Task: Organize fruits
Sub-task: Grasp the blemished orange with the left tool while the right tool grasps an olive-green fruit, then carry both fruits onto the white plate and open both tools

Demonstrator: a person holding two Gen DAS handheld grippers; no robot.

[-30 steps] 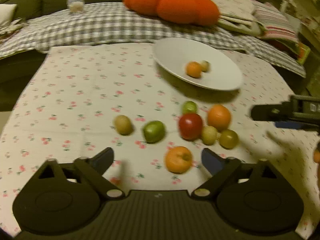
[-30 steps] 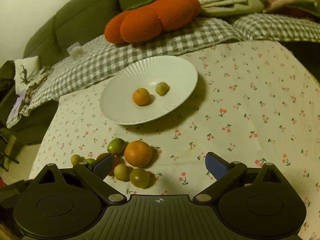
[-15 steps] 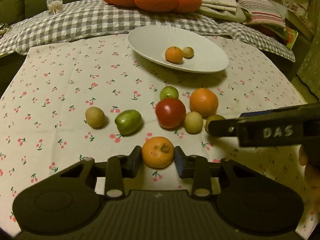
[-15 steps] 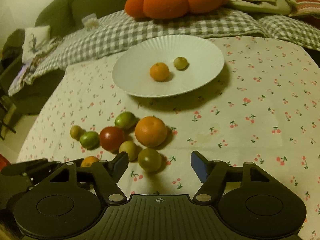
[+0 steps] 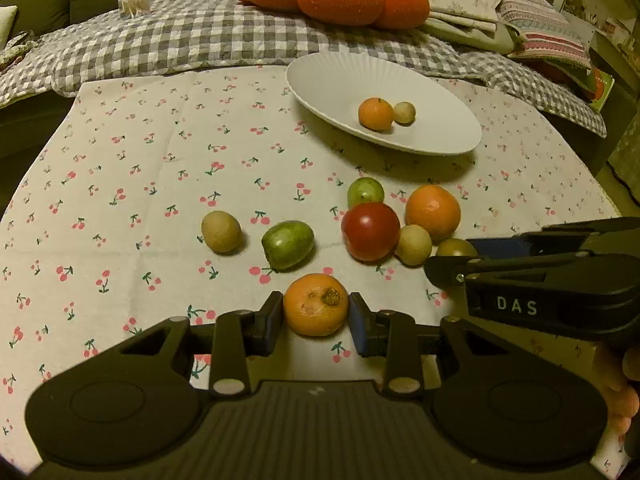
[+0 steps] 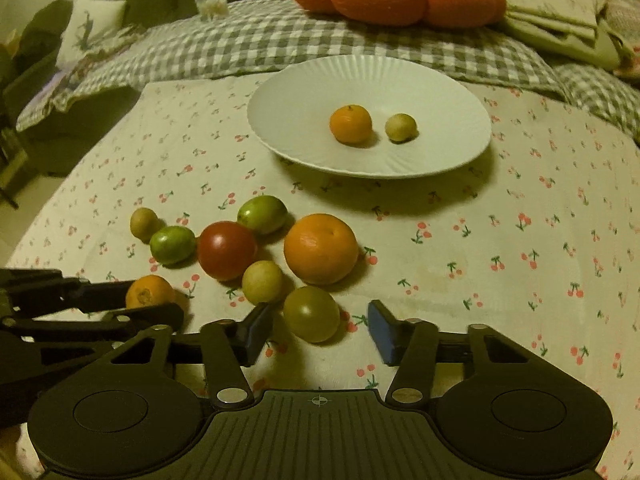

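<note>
A moment ago the left gripper (image 5: pixel 316 312) had its fingers wide apart. Now they have closed in on the small orange (image 5: pixel 316 310), one finger touching each side. It looks ready to be lifted, but it seems to sit on the worktop (image 5: pixel 120 184) still. The next job is likely to carry it to the white plate (image 5: pixel 320 84), which is well apart, farther back.

The right gripper (image 6: pixel 320 328) has moved closer to the olive-green tomato (image 6: pixel 311 313). Its fingers are partly open, with a gap on each side, and hold nothing. The tomato sits between them, nearer the left finger. A squeeze may come next.

Counting the fruit: on the plate there are two, a little orange (image 6: pixel 351 123) and a small yellow-green fruit (image 6: pixel 401 127).

Off the plate there are eight:
- two oranges, the held one and a big orange (image 6: pixel 321 248)
- one red tomato (image 6: pixel 226 249)
- two bright green tomatoes (image 6: pixel 173 244)
- one olive-green tomato
- two small tan fruits (image 6: pixel 263 281)

So eight are left to move.
</note>
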